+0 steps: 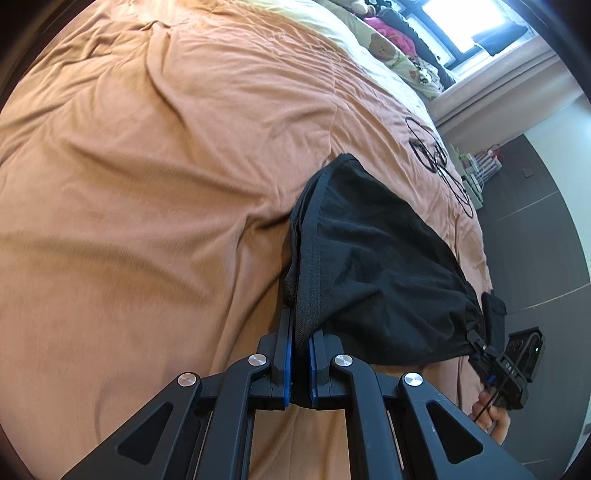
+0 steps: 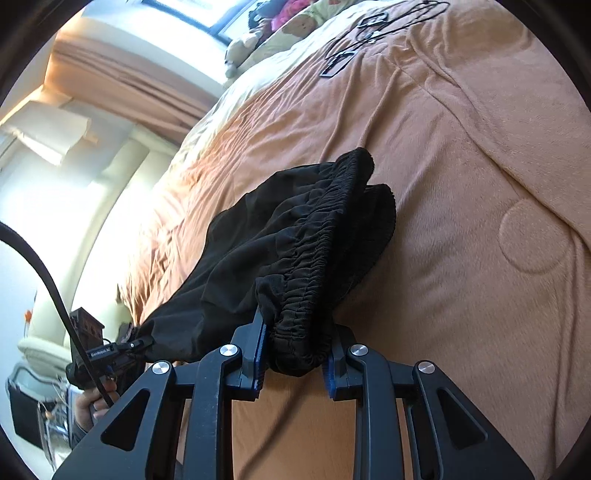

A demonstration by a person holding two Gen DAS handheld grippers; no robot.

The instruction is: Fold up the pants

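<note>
The left tool (image 1: 300,354) is clenched on a thin edge of the black pants (image 1: 373,266), and the right tool (image 2: 295,354) is clamped on the bunched elastic waistband (image 2: 317,258). Both pinch 1 end each, so the pants hang stretched between the 2 tools just above the orange bedspread (image 1: 147,184), probably to draw the cloth flat before laying a fold. Beyond the pants lie black cords (image 1: 436,155) on the bedspread, and farther off a bear-print pillow (image 1: 384,48) under the window (image 1: 469,22).
</note>
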